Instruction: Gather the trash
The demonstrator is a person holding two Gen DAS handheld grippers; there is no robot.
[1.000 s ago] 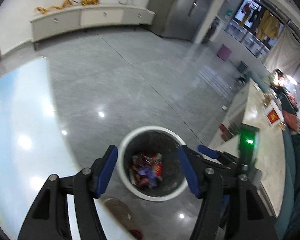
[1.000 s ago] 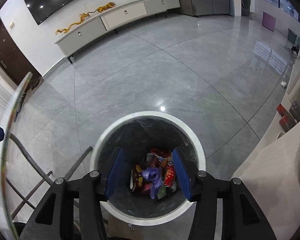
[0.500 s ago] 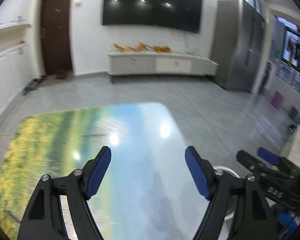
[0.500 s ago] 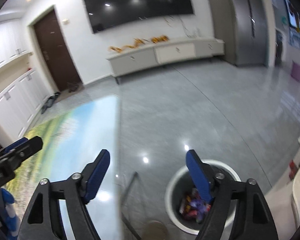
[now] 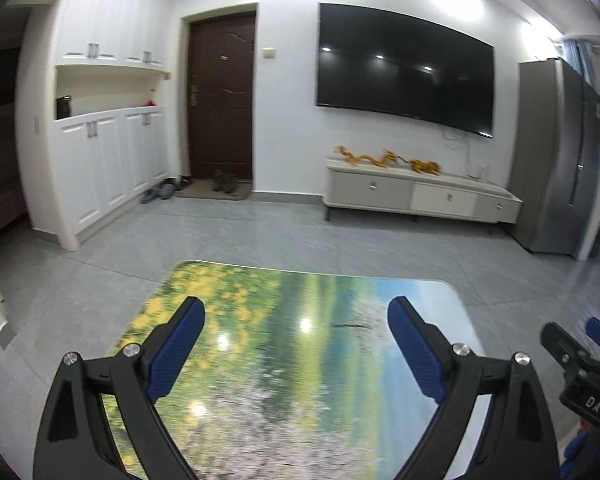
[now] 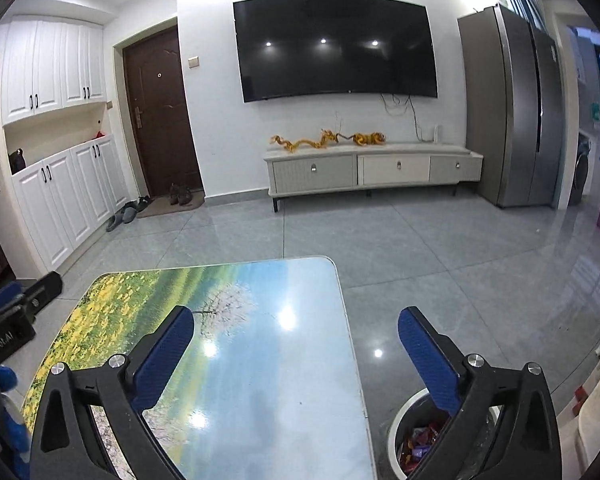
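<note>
Both your tools are over the table (image 6: 260, 380), and no loose trash shows on the part of it in view. The left gripper (image 5: 296, 344) has its blue jaws spreading wide with nothing between them; the right gripper (image 6: 296, 350) is also opening, empty, near the table's right edge. The trash already collected sits in the bin (image 6: 404, 428) on the floor just right of the table's near right corner, wrappers visible inside.

Before committing either hand, sweep your view across the table and the floor around it, since what remains to pick up is not visible here. Keep the jaws parted until you are over a piece, then close squarely.

The table top is glossy, printed with a meadow and sky scene, and throws back ceiling lights. Beyond the table lies grey tiled floor (image 5: 284, 236), then a low cabinet (image 6: 372, 170) under a wall television (image 6: 336, 46), a dark door (image 5: 222, 100) to the table's far left.
</note>
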